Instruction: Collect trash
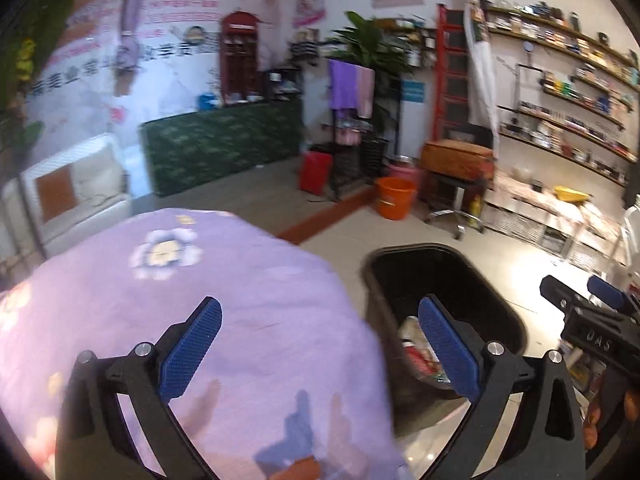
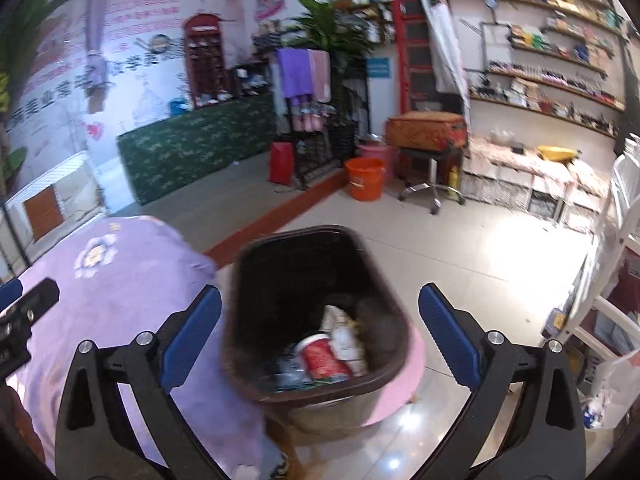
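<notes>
A dark brown trash bin (image 2: 384, 304) stands on the floor beside a table with a purple flowered cloth (image 2: 120, 280). Inside it lie a red paper cup (image 2: 322, 358), white crumpled wrappers (image 2: 344, 332) and other litter. My right gripper (image 2: 320, 336) is open and empty, hovering over the bin's mouth. My left gripper (image 1: 320, 344) is open and empty over the edge of the purple cloth (image 1: 200, 300), with the bin (image 1: 500, 300) just to its right and some trash (image 1: 416, 344) showing inside. The right gripper (image 1: 588, 312) appears at the right edge of the left wrist view.
An orange bucket (image 2: 365, 178), a rolling stool with an orange cushion (image 2: 428, 132), a red bag (image 2: 281, 162) and a rack with towels (image 2: 304, 76) stand beyond on the tiled floor. Shelves (image 2: 540, 80) line the right wall. A white chair (image 2: 616, 260) is at the right.
</notes>
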The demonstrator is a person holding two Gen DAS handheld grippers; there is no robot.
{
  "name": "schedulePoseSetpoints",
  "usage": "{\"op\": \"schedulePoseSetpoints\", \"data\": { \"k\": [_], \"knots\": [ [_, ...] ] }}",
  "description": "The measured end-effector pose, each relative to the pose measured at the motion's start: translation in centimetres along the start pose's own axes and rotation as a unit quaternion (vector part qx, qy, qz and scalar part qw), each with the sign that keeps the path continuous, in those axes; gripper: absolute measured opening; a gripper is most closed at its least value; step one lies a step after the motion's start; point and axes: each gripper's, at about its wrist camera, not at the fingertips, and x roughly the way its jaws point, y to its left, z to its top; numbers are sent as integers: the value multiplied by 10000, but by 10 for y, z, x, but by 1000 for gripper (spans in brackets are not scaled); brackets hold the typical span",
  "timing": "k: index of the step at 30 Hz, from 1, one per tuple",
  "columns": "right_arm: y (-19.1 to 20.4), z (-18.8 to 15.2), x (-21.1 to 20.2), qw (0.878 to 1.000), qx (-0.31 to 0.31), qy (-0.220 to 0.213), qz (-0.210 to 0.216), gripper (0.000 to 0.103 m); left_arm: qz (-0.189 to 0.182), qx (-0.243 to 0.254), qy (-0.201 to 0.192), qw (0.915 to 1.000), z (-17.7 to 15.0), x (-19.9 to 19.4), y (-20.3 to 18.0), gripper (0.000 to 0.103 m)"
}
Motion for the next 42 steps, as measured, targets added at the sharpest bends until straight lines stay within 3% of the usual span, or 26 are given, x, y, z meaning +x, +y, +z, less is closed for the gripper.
{"op": "schedulePoseSetpoints", "data": {
  "k": [7, 10, 16, 42],
  "knots": [
    [53, -26, -41, 9970, -673, -245, 291, 98, 799, -583, -270, 9947, -16, -47, 45, 97],
    [63, -30, -53, 9960, -704, -251, 492, 98, 901, -725, -394, 9925, -17, -62, 51, 97],
    [78, -33, -73, 9924, -1019, -509, 476, 98, 1140, -698, -497, 9898, -22, -81, 57, 97],
    [91, -27, -79, 9916, -998, -525, 642, 98, 1205, -890, -578, 9870, -27, -90, 61, 97]
  ]
}}
